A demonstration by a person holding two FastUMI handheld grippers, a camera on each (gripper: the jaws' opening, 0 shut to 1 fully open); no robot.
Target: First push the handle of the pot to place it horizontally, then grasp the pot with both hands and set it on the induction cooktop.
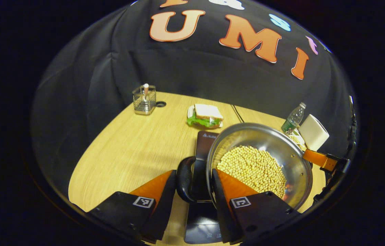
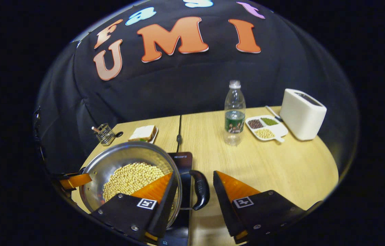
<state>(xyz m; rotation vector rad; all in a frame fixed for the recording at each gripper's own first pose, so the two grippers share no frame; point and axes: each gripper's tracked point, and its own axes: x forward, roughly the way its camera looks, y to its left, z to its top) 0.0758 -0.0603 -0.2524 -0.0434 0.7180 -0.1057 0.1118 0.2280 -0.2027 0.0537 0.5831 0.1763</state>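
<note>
A steel pot (image 1: 281,147) holding soybeans (image 1: 252,167) sits over the black induction cooktop (image 1: 204,140) on the wooden table. My left gripper (image 1: 193,171) is closed around the pot's black loop handle (image 1: 183,181), one finger outside the loop and the other at the rim. In the right gripper view the pot (image 2: 110,162) is at lower left above the cooktop (image 2: 183,159). My right gripper (image 2: 193,172) grips the opposite black handle (image 2: 202,188) the same way. Each view shows the other gripper (image 1: 325,160) (image 2: 73,181) across the pot. Whether the pot rests on the cooktop is unclear.
A sandwich on a plate (image 1: 205,116) and a wire utensil holder (image 1: 144,99) stand behind the cooktop. A water bottle (image 2: 234,112), a divided tray of beans (image 2: 266,127) and a white toaster (image 2: 302,113) stand at the back right. The cooktop's cable (image 2: 179,133) runs toward the wall.
</note>
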